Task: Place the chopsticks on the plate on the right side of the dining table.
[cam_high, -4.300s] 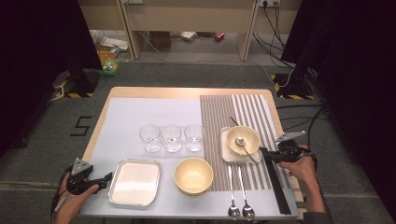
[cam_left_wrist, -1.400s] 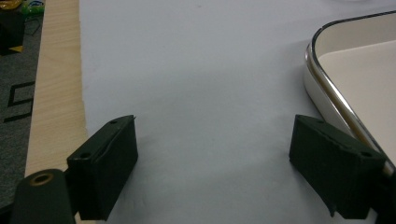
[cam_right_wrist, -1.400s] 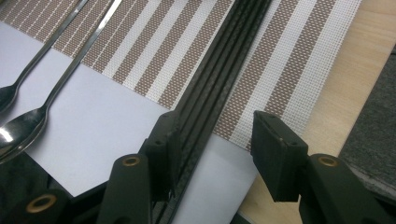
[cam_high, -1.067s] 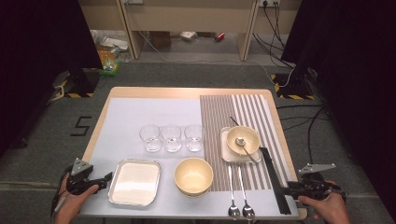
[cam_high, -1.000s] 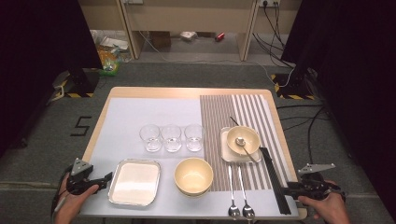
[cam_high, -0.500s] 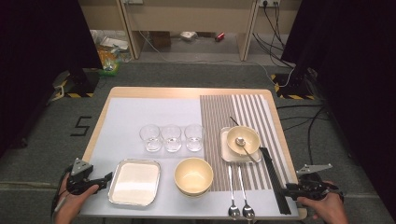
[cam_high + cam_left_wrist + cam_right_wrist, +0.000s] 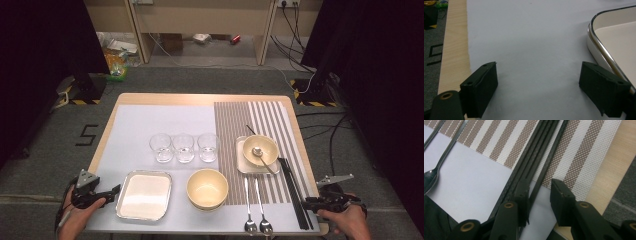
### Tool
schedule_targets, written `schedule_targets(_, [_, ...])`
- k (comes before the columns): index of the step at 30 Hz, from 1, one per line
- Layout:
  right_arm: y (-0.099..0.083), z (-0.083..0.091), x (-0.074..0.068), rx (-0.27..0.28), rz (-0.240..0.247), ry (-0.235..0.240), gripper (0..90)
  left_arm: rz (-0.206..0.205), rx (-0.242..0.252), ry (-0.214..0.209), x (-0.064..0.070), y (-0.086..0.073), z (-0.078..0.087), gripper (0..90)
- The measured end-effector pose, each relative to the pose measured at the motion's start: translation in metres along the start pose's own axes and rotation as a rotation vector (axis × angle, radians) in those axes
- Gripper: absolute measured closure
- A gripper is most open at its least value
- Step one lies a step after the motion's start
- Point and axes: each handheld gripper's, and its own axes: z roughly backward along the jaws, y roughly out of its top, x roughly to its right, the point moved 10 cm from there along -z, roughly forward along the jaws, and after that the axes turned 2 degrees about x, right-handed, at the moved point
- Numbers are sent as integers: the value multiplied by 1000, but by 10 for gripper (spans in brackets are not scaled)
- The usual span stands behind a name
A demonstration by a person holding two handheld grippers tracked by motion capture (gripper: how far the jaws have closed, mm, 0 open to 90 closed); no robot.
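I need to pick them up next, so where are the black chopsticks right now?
The black chopsticks lie along the table's right edge in the high view, right of the two spoons; the right gripper has its open jaws around one stick's near end.

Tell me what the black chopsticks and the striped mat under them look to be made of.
Chopsticks: probably plastic or lacquered wood, going by the matt black, straight-edged, faintly textured surface; the right claw straddles one. Striped mat: woven, likely vinyl or fabric mesh, since the weave grid shows in its brown and white bands.
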Motion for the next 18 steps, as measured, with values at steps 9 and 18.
schedule_targets(9, [5, -2, 2, -129, -51, 3, 779, 1, 3, 3, 0, 0, 0, 145])
schedule_targets(18, [11, -4, 4, -281, -150, 0, 813, 0, 1, 0, 0, 0, 0, 145])
